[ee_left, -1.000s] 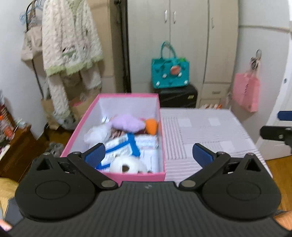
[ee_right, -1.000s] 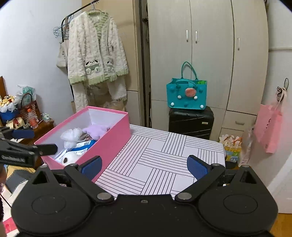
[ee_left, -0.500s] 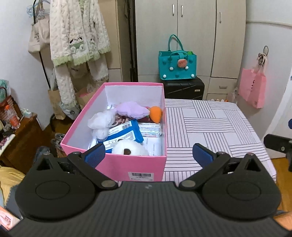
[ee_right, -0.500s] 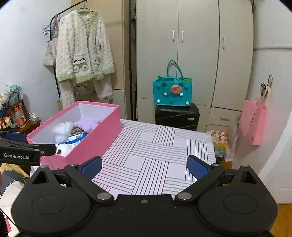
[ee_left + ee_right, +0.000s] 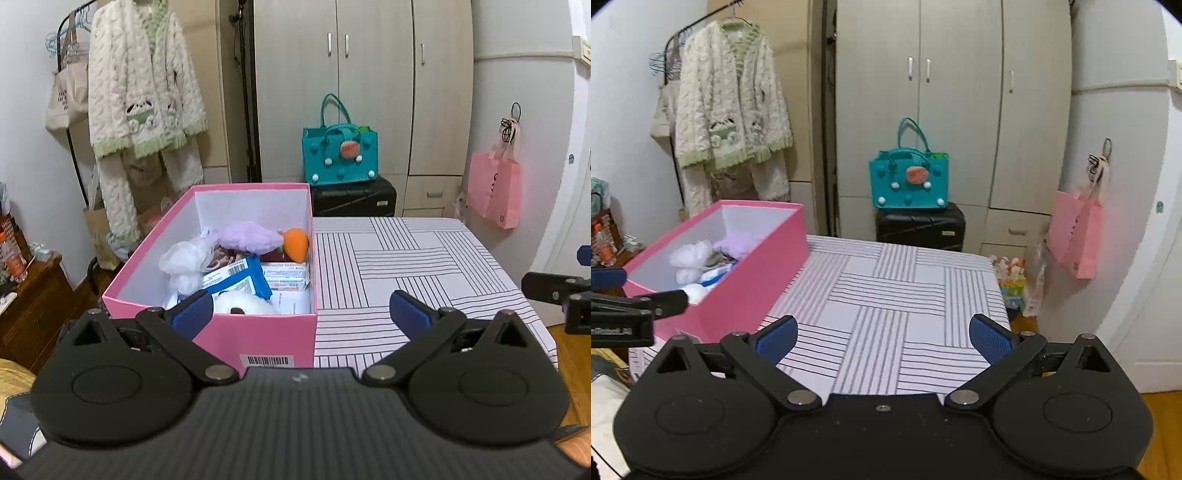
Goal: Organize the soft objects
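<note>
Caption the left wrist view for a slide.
Open left hand-held gripper faces a pink box of soft items on the striped table.

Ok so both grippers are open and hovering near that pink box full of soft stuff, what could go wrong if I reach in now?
1. The pink box sits at the left edge of the striped table; a push from the left gripper could slide it off.
2. The purple plush and orange plush lie touching, so a grab might drag both.
3. The white roll lies low behind the near wall; the fingers may catch the rim.
</note>
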Demonstrator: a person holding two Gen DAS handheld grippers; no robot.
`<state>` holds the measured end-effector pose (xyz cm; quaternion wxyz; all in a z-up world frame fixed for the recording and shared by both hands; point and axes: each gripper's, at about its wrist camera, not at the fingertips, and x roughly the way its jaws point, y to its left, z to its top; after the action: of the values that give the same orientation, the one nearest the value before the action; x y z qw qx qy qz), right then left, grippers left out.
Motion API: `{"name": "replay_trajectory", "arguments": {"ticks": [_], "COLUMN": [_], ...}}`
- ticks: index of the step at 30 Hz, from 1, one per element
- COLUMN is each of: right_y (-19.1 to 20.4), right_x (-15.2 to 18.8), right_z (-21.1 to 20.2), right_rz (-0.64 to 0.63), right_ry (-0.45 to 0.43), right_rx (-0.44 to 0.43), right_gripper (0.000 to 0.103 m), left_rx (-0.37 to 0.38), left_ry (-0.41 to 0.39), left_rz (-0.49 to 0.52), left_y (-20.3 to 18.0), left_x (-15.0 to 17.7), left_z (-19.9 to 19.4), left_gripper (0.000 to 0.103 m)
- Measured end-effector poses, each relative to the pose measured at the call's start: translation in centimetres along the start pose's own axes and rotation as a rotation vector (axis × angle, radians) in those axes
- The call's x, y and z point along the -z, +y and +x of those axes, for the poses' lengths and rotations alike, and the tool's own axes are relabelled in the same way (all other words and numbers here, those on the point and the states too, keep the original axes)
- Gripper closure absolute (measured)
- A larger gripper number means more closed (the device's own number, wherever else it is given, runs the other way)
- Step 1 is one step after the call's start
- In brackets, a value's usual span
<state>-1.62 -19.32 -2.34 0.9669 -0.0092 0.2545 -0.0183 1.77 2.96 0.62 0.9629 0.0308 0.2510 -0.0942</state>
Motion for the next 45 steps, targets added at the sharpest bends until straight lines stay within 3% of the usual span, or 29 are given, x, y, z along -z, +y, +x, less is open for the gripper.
{"name": "replay_trajectory", "arguments": {"ticks": [7, 33, 45], "right_y": [-0.5, 0.9, 1.0], "right_x": [0.6, 1.4, 1.5], "right_z": [0.0, -1.2, -1.5], "right_rz": [0.018, -0.022, -0.022], "right_ry": [-0.018, -0.112, -0.111], "right_rx": [0.024, 0.033, 0.043], "right_gripper": [0.002, 0.002, 0.002], "left_rx": [0.018, -0.023, -0.039], "left_ry": [-0.041, -0.020, -0.024], "left_rz": [-0.001, 0.006, -0.013], "left_y": [-0.1, 0.1, 0.7], "left_x": [0.7, 1.3, 1.5], "left_z": [-0.3, -0.3, -0.7], "left_gripper": [0.000, 0.000, 0.000]}}
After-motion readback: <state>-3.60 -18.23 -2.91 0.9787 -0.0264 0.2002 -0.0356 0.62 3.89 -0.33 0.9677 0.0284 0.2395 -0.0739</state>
